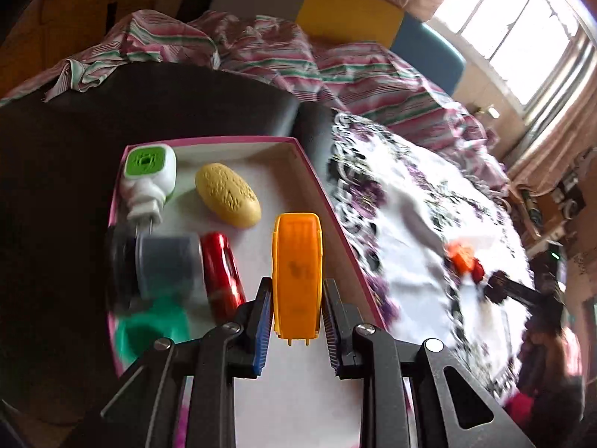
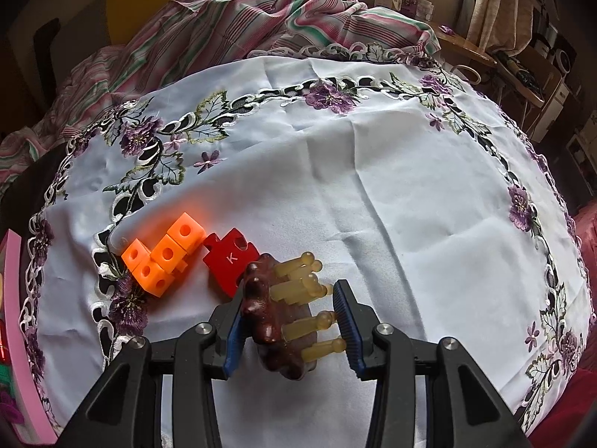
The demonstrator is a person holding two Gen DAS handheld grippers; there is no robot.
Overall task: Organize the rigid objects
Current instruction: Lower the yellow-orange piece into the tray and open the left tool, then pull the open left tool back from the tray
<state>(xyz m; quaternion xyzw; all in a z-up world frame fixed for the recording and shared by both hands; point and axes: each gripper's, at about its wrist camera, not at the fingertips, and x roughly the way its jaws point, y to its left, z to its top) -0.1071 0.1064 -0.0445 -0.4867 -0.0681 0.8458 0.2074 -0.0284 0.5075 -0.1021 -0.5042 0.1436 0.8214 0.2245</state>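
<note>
My left gripper holds an orange plastic clip-like object between its jaws over the pink-rimmed white box. The box holds a green-and-white plug-in device, a yellow oval piece, a grey cylinder, a red cylinder and a green piece. My right gripper is closed around a brown massager with yellowish pegs on the white embroidered cloth. Orange linked cubes and a red tile marked K lie just left of it.
A striped pink bedsheet is bunched behind the cloth. The box's pink wall shows in the right wrist view at the far left. A dark surface lies left of the box. Shelves and clutter stand at the right.
</note>
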